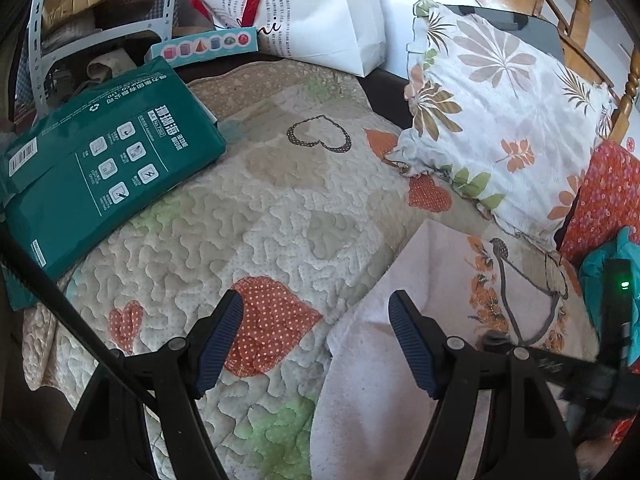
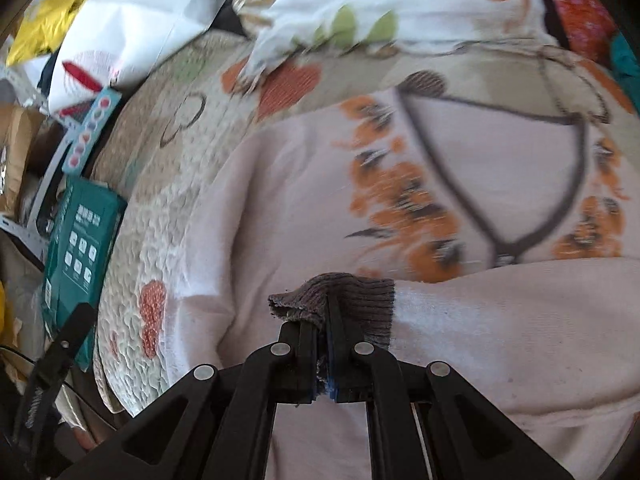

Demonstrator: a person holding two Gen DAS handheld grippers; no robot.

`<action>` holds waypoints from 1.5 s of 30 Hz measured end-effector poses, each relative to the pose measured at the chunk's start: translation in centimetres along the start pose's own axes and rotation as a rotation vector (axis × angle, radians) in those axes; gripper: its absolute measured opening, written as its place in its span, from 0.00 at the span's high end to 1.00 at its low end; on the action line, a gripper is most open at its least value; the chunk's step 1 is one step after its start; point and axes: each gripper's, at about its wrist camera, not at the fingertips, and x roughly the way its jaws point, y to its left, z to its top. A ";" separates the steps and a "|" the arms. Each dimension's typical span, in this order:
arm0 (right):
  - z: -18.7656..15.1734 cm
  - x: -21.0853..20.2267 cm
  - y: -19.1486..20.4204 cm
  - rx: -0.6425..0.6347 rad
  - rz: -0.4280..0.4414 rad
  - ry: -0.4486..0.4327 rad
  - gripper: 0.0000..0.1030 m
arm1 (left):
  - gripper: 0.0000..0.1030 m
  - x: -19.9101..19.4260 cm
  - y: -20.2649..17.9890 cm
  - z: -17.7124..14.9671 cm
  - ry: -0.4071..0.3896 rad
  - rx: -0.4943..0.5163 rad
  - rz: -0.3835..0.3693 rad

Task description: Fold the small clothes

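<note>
A pale pink small sweatshirt (image 2: 304, 184) with an orange flower print and a grey line drawing lies on the quilted bedspread (image 1: 280, 208). My right gripper (image 2: 322, 320) is shut on the grey ribbed cuff (image 2: 344, 292) of its sleeve, and the sleeve (image 2: 500, 320) lies across the garment body. In the left wrist view the sweatshirt (image 1: 400, 360) lies at the lower right. My left gripper (image 1: 316, 316) is open and empty, hovering over the sweatshirt's left edge. The right gripper's body (image 1: 560, 364) shows at the right of that view.
A green package (image 1: 96, 172) lies on the bed's left. A floral pillow (image 1: 500, 112) and a red patterned cushion (image 1: 608, 196) lie at the right. A white paper bag (image 1: 312, 8) and a cluttered shelf (image 1: 80, 20) stand behind. A teal cloth (image 1: 612, 264) lies at far right.
</note>
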 end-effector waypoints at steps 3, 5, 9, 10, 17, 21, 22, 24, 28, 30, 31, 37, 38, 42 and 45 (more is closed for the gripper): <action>0.0 1.8 1.6 -0.010 0.029 0.016 0.96 | 0.28 0.1 0.1 0.1 -0.004 -0.001 0.009; 0.2 2.7 2.5 -0.017 0.055 0.019 0.96 | 0.28 0.0 0.0 0.1 -0.015 0.000 0.020; 0.4 4.0 2.8 0.005 0.129 0.042 0.88 | 0.28 0.5 0.1 -0.1 -0.007 0.006 0.043; 0.5 3.6 2.2 0.029 0.167 0.046 0.79 | 0.28 0.6 0.1 -0.1 0.002 0.004 0.040; 3.3 -5.5 -5.8 -0.013 0.115 -0.097 0.44 | 0.28 1.3 -0.7 -0.4 0.046 -0.008 -0.014; 6.4 -8.0 -14.4 0.019 -0.207 -0.161 0.39 | 0.28 1.4 -2.8 -0.8 0.054 0.036 -0.047; 7.2 -7.9 -16.6 0.032 -0.268 -0.153 0.39 | 0.28 1.4 -3.5 -0.8 0.050 0.054 -0.048; 8.3 -7.3 -19.9 0.043 -0.337 -0.144 0.39 | 0.28 1.6 -4.7 -0.9 0.045 0.078 -0.049; 10.2 -5.8 -22.4 0.023 -0.321 -0.130 0.39 | 0.28 2.5 -7.1 -1.1 0.042 0.147 -0.026; 10.9 -4.5 -22.0 -0.024 -0.309 -0.116 0.39 | 0.28 3.2 -8.2 -1.4 0.057 0.179 -0.016; 10.8 -3.7 -21.7 -0.059 -0.307 -0.085 0.40 | 0.28 3.4 -8.5 -1.5 0.066 0.189 -0.017; 11.0 -4.1 -19.0 -0.199 -0.336 -0.055 0.90 | 0.28 3.9 -9.9 -2.1 0.079 0.231 -0.026; 11.8 -4.3 -18.9 -0.203 -0.363 -0.065 0.90 | 0.28 4.0 -10.0 -2.2 0.081 0.232 -0.026; 15.4 -3.9 -18.8 -0.158 -0.414 -0.113 0.90 | 0.28 4.6 -10.0 -2.4 0.088 0.250 -0.005; 15.5 -1.6 -18.1 -0.165 -0.457 -0.045 0.86 | 0.28 5.0 -9.5 -2.4 0.090 0.255 0.030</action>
